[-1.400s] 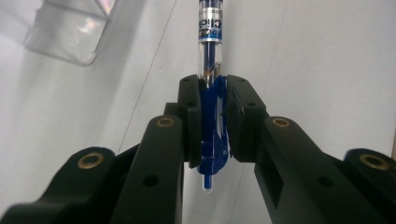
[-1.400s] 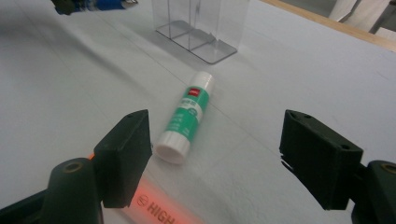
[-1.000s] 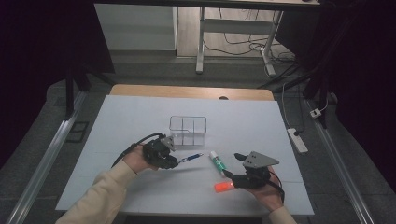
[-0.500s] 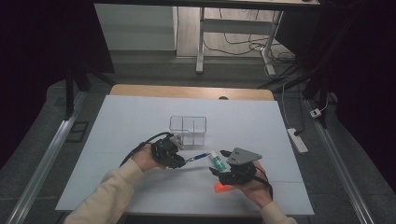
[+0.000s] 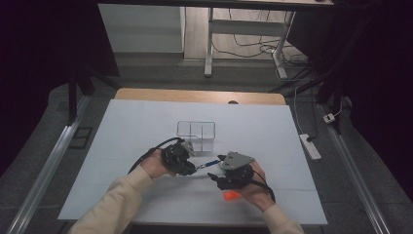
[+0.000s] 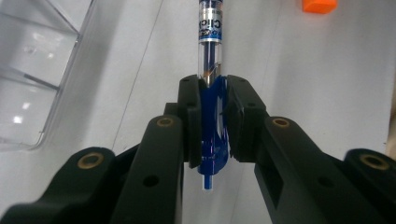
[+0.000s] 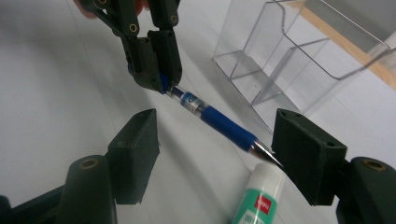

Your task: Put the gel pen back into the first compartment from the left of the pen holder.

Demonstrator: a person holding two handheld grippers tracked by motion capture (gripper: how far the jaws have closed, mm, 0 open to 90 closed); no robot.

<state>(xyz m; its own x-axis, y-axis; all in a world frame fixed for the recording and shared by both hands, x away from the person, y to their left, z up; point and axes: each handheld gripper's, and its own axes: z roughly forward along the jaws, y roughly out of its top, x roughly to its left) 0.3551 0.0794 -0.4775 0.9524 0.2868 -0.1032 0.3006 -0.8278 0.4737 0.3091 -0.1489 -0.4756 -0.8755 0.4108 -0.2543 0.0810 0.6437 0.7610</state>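
A blue pen (image 7: 219, 122) is being clenched by the left gripper (image 6: 212, 100) while the released, closing right gripper (image 7: 215, 133) is probably being lined up for a handover

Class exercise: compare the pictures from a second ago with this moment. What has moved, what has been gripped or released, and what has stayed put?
The right gripper slid left across the table, from beside the orange thing to the blue pen. Its jaws have just been closing and now stand either side of the pen's tip without pressing on it. The left gripper stayed clamped on the pen's clip end. The clear organiser and glue stick kept their places.
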